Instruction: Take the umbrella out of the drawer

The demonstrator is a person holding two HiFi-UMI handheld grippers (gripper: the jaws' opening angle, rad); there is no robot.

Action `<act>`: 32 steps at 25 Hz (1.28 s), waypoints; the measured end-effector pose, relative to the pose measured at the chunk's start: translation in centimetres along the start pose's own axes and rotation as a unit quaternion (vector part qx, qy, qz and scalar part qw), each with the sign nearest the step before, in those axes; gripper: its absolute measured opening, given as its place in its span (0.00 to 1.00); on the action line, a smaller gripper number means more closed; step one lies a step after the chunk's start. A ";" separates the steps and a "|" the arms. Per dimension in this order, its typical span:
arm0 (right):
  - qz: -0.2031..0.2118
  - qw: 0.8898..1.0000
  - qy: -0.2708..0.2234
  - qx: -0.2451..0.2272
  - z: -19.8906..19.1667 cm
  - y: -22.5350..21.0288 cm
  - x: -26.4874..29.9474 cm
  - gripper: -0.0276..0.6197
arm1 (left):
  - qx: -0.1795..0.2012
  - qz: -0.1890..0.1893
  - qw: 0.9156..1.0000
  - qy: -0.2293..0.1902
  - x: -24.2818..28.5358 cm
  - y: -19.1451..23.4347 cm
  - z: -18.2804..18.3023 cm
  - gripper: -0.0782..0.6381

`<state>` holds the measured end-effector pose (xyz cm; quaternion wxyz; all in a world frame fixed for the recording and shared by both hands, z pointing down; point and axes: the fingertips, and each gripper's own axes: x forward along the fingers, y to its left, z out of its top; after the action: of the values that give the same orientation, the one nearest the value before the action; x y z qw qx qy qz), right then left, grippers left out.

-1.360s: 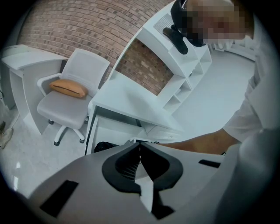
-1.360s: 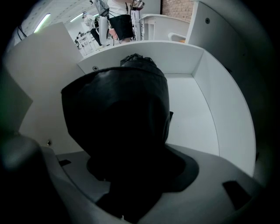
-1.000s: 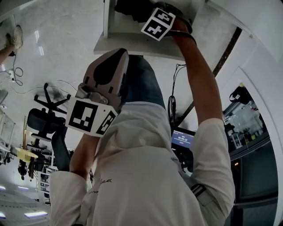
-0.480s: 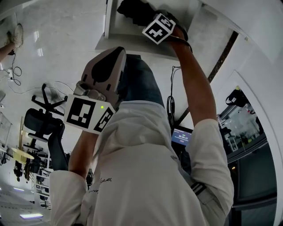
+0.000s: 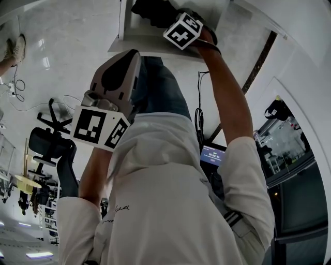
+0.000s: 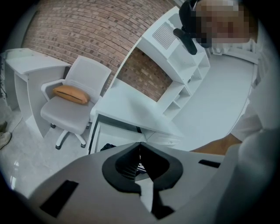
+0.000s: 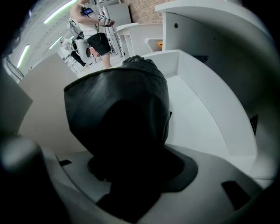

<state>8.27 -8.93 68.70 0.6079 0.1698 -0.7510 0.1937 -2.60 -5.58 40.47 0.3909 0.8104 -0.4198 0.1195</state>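
Observation:
The black folded umbrella (image 7: 118, 118) fills the right gripper view, and my right gripper (image 7: 131, 175) is shut on it. It hangs just over the open white drawer (image 7: 205, 109). The head view has the umbrella (image 5: 150, 9) at the top edge, above the drawer (image 5: 123, 36), with the right gripper (image 5: 164, 16) beside its marker cube. My left gripper (image 5: 118, 72) hovers lower left of the drawer, shut and holding nothing. In the left gripper view its jaws (image 6: 140, 151) meet, and the open drawer (image 6: 101, 136) shows beyond them under the desk.
A white desk (image 6: 131, 109) with a shelf unit (image 6: 179, 57) stands over the drawer. A grey office chair (image 6: 72, 105) with an orange cushion stands to its left, near a brick wall. A black chair (image 5: 49, 142) and cables lie on the floor.
My left gripper has drifted a little to the left and upward. The right gripper, with the umbrella, has shifted slightly toward the top of the head view.

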 end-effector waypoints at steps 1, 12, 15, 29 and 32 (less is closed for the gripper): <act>-0.001 1.000 -0.001 0.002 0.0 -0.1 -0.1 0.42 | 0.000 0.001 1.000 -0.001 -0.1 0.0 0.0 0.13; 0.014 0.999 -0.050 0.012 1.2 0.0 -2.3 0.42 | 0.005 0.004 1.000 -0.001 -0.5 0.0 -0.6 0.13; 0.013 0.998 -0.054 0.012 1.6 0.1 -2.9 0.42 | 0.004 0.005 1.000 -0.001 -0.8 0.0 -0.6 0.13; 0.010 0.995 -0.096 0.008 3.1 1.0 -5.7 0.42 | 0.009 0.009 1.000 -0.013 -1.2 -0.6 0.3 0.13; 0.008 0.995 -0.100 0.004 3.3 1.1 -6.2 0.42 | 0.009 0.008 1.000 -0.015 -1.3 -0.6 0.6 0.13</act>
<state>6.18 -9.48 61.92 0.5275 0.1848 -0.8086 0.1839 -3.03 -5.01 39.11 0.3759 0.8122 -0.4313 0.1144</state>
